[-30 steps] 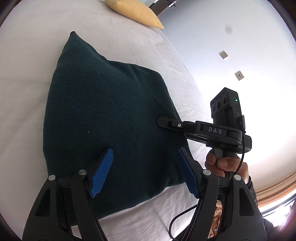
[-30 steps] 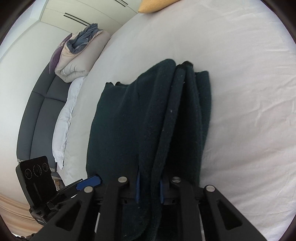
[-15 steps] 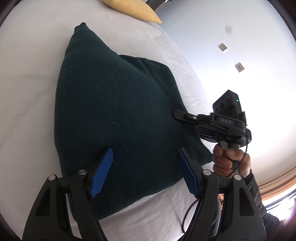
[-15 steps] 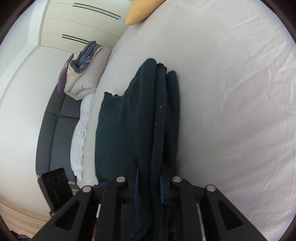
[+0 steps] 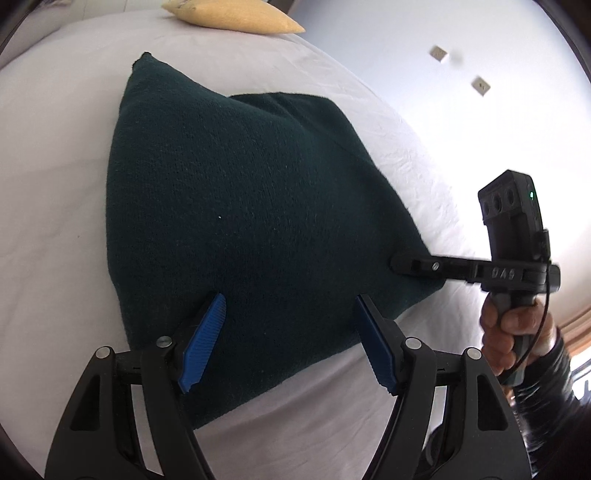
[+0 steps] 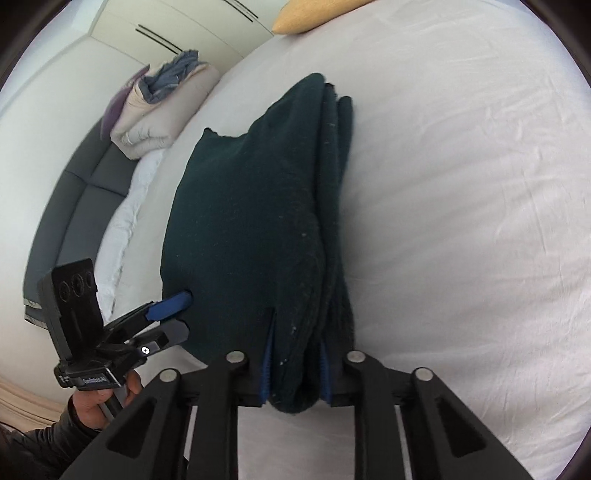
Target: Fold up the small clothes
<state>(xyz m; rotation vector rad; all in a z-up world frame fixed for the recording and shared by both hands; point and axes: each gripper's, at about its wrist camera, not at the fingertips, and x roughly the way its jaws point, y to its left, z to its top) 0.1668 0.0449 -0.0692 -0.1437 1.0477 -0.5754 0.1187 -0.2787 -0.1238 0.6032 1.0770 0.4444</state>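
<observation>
Lying on the white bed sheet (image 5: pixel 55 192), the dark green knitted garment (image 5: pixel 240 221) is folded over on itself, with several thick layers stacked along one long edge in the right wrist view and a single flat layer spreading away from that edge toward the sofa side. The right gripper (image 6: pixel 295 369) is clamped on the near end of the stacked edge: its blue pads (image 6: pixel 268 365) press the bunched fabric from both sides, the jaws having just been closing on that fold, and only a narrow gap filled by cloth remains between them. In the left wrist view the same gripper's black fingertip lies on the garment's corner nearest the person's right hand (image 5: pixel 513 328), which grips the handle. The left gripper (image 5: pixel 291 339) hovers just above the garment's near edge with its jaws standing wide apart, its blue pads (image 5: pixel 203 343) on either side of bare fabric and holding nothing. The left hand (image 6: pixel 99 398) holds that tool's handle. Beyond the garment, at the far side of the bed, lies a yellow cushion (image 5: pixel 229 16). To the side of the garment away from the right gripper, a folded beige duvet (image 6: pixel 159 110) sits on a grey sofa (image 6: pixel 74 206), with white wardrobe doors (image 6: pixel 192 26) behind.
</observation>
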